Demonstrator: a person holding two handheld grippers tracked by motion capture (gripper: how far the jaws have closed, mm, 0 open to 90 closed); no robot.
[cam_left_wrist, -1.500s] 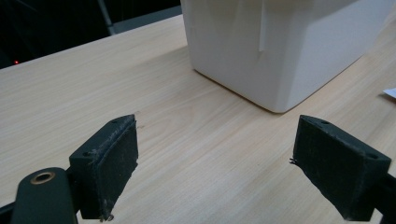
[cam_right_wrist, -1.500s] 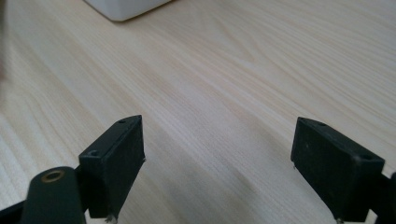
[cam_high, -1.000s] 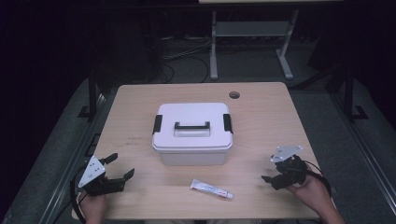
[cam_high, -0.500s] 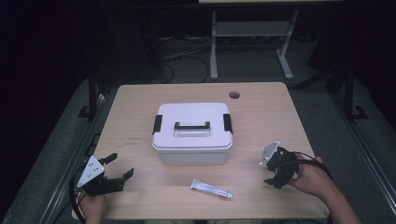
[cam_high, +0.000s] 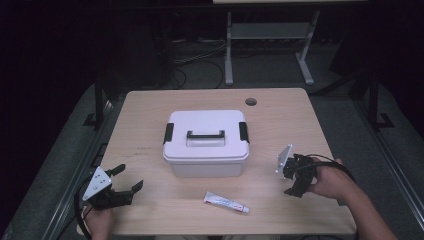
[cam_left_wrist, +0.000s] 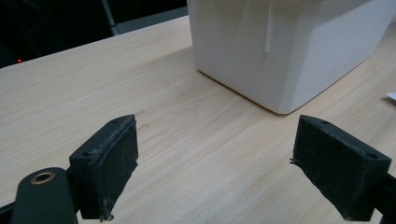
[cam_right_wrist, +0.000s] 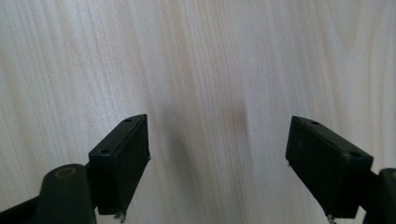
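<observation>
A lidded box (cam_high: 206, 142) stands on the table (cam_high: 150, 110) near its middle, with 1 tube (cam_high: 226, 202) lying before it, near the front edge and just right of the box's centre. The left gripper (cam_high: 125, 180) sits at the front left corner, well apart from the box, and the right gripper (cam_high: 289, 181) is right of the tube, seemingly just above the tabletop. Behind the box, a small hole (cam_high: 251, 102) sits near the far edge.

Pale wood worktop (cam_high: 150, 130) with a round hole (cam_high: 251, 102) far right; grey floor (cam_high: 65, 150) around; white stand (cam_high: 265, 45) and cables (cam_high: 195, 55) beyond, in dark.
</observation>
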